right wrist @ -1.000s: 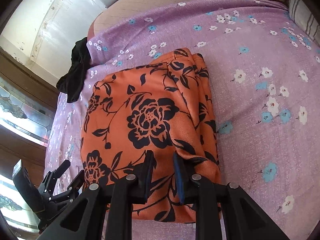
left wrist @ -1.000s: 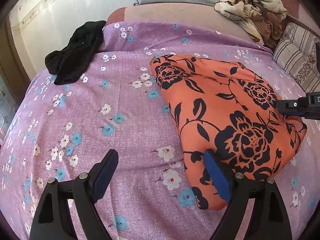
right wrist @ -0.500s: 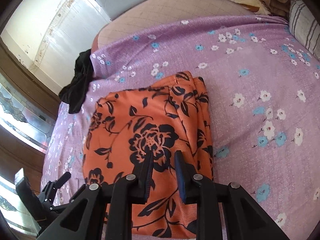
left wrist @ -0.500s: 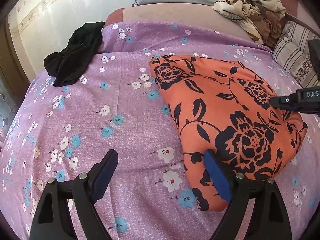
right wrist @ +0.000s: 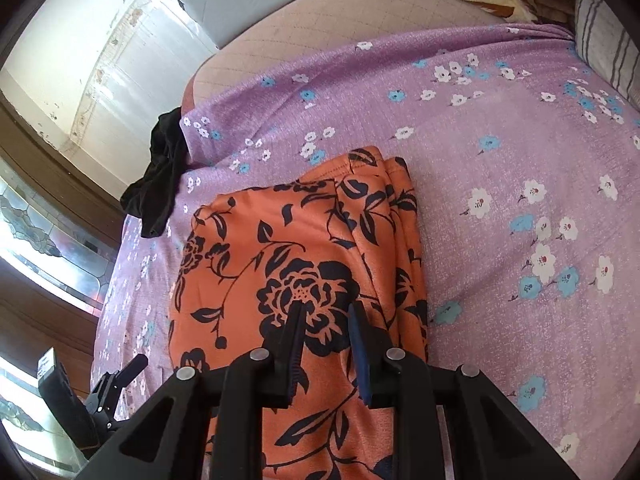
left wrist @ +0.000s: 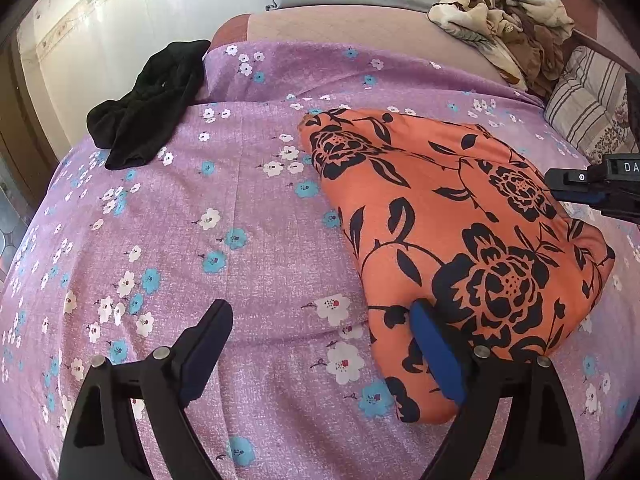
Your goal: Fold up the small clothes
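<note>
The folded cloth (left wrist: pixel 460 216) is orange with black roses and leaves. The bed sheet (left wrist: pixel 248 208) is purple with small white and blue flowers. Far left lies a plain black garment (left wrist: pixel 148 108). Far right, a cream and brown leaf-printed pile (left wrist: pixel 508 12) and a grey-striped pillow (left wrist: pixel 588 108).

Both wrist cams sit close over the bed (left wrist: pixel 260 240), angled down, sharing the orange garment (left wrist: pixel 460 232) (right wrist: pixel 304 248).
</note>
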Demonstrator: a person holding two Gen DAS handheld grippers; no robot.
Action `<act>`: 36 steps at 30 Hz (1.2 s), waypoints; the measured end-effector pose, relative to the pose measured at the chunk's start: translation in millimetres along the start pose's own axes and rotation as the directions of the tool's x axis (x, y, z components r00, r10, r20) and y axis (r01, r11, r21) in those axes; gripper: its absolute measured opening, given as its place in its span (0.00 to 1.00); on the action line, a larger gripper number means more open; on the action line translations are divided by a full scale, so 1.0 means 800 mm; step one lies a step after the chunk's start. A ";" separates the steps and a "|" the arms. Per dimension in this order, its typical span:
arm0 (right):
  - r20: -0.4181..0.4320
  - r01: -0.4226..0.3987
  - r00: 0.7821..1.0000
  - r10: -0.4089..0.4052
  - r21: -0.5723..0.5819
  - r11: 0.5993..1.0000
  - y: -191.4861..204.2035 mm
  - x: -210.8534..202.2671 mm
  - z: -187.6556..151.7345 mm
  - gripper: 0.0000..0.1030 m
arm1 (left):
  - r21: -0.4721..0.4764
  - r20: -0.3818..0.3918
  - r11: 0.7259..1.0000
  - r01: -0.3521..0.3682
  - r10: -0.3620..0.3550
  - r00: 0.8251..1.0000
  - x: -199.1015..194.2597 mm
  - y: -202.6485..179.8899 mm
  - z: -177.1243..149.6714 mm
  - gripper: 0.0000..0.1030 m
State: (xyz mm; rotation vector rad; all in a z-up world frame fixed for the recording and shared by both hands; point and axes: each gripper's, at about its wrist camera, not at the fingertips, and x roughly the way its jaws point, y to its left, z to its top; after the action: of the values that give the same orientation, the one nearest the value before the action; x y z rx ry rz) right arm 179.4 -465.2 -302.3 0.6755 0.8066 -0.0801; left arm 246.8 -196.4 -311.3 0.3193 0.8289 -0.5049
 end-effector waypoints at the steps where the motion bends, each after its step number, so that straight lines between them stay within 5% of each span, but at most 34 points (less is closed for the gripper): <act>1: 0.003 0.000 1.000 0.000 -0.004 1.000 0.003 0.000 0.000 0.24 | 0.000 0.001 1.000 -0.001 0.001 1.000 0.000 0.000 0.000 0.88; 5: -0.094 0.067 0.993 -0.067 -0.001 0.998 -0.002 0.028 -0.006 0.29 | 0.002 0.000 1.000 0.001 -0.001 1.000 0.001 0.000 0.000 0.88; 10: -0.079 0.049 0.996 -0.049 -0.009 0.999 0.000 0.028 -0.006 0.37 | -0.007 -0.001 1.000 0.002 -0.002 1.000 0.002 0.001 0.000 0.90; 21: 0.000 -0.012 1.000 0.012 -0.064 0.998 0.024 0.012 -0.009 0.39 | -0.020 -0.005 1.000 0.001 -0.001 1.000 0.004 0.004 -0.001 0.92; 26: -0.050 0.057 0.997 -0.064 -0.133 0.989 0.034 0.033 -0.019 0.44 | -0.032 -0.006 0.999 -0.002 0.001 1.000 0.005 0.006 -0.001 0.95; 36: 0.034 -0.017 0.999 0.021 -0.105 0.994 0.032 0.004 -0.011 0.50 | -0.026 0.007 1.000 0.001 -0.001 1.000 0.002 0.006 -0.001 0.95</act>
State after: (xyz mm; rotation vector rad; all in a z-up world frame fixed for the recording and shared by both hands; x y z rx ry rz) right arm 183.8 -438.9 -295.4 0.5807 0.7650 -0.0319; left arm 249.7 -192.7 -312.6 0.2934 0.8278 -0.4956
